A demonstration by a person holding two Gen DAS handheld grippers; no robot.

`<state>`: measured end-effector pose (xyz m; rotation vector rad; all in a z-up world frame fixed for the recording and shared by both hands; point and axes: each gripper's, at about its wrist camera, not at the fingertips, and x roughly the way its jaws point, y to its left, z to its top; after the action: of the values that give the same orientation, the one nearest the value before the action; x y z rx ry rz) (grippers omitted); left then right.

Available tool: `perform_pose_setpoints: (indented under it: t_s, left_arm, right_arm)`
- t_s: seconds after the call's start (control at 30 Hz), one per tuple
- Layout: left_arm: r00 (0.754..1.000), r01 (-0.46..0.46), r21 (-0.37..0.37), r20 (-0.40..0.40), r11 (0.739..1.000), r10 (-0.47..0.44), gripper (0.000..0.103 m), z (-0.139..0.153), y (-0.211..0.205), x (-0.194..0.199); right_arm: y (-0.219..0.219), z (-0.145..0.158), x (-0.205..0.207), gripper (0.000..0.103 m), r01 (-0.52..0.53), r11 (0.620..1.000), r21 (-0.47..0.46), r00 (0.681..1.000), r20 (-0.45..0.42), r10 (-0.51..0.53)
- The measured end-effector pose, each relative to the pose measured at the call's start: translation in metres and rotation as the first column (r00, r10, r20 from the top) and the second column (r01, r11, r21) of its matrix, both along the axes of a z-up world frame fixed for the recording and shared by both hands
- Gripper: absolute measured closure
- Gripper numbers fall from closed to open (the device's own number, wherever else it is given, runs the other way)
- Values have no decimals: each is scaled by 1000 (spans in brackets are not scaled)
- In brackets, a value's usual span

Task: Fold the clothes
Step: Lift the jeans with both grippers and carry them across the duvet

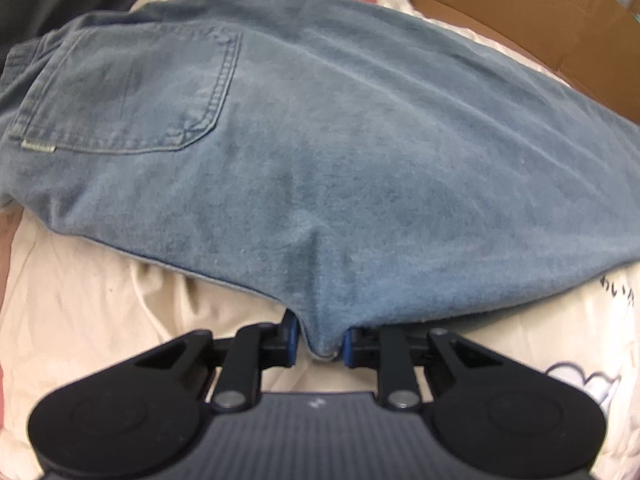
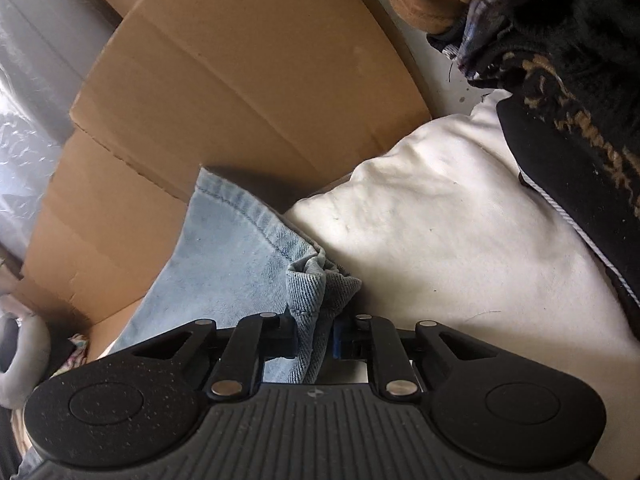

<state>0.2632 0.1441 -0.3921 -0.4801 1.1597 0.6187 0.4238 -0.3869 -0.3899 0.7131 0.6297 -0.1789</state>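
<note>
Jeans (image 1: 320, 152) pinched by left gripper (image 1: 320, 346), right gripper (image 2: 316, 336).

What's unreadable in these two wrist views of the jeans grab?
- Left wrist view: the jeans run off the left and right edges, so their full layout is unknown; the left gripper is pinching a fold that covers its pads.
- Right wrist view: the hem in the right gripper is bunched; layers can't be counted.
- Black garment: cut off, type unclear.
</note>
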Motion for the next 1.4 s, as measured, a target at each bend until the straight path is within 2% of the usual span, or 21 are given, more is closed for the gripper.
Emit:
perform_pose_setpoints:
  t_s: [0.07,0.17,0.23,0.37,0.5,0.63,0.83,1.1,1.4]
  left_arm:
    - [1000,-21,-18,-10,1000,21,83,-2,3,5]
    - [997,71,-1,-25,997,-71,83,-2,3,9]
    - [995,93,-13,-27,996,-93,85,-1,6,9]
    - [997,68,-17,-29,998,-69,88,3,6,7]
    - [999,43,-74,-13,996,-44,89,10,13,-2]
    - [999,52,-60,-9,997,-53,90,31,15,-4]
    - [995,75,-55,-63,996,-79,90,60,20,-5]
    - [992,89,-47,-83,995,-93,91,65,25,6]
    - [991,102,-88,-83,991,-110,91,58,19,1]
  right_arm:
    - [3,9,1,91,-11,999,-31,1000,-21,10]
    - [5,18,5,92,-54,995,-82,998,-45,51]
    - [5,23,6,93,-82,991,-107,995,-58,76]
    - [2,41,4,94,-118,986,-115,992,-67,111]
    - [2,66,3,95,-124,986,-109,991,-70,117]
    - [5,96,3,95,-130,985,-117,990,-77,121]
    - [5,134,-16,95,-127,984,-122,986,-125,111]
    - [-2,157,-73,95,-125,985,-123,981,-162,104]
    - [-19,171,-157,96,-112,984,-139,979,-185,85]
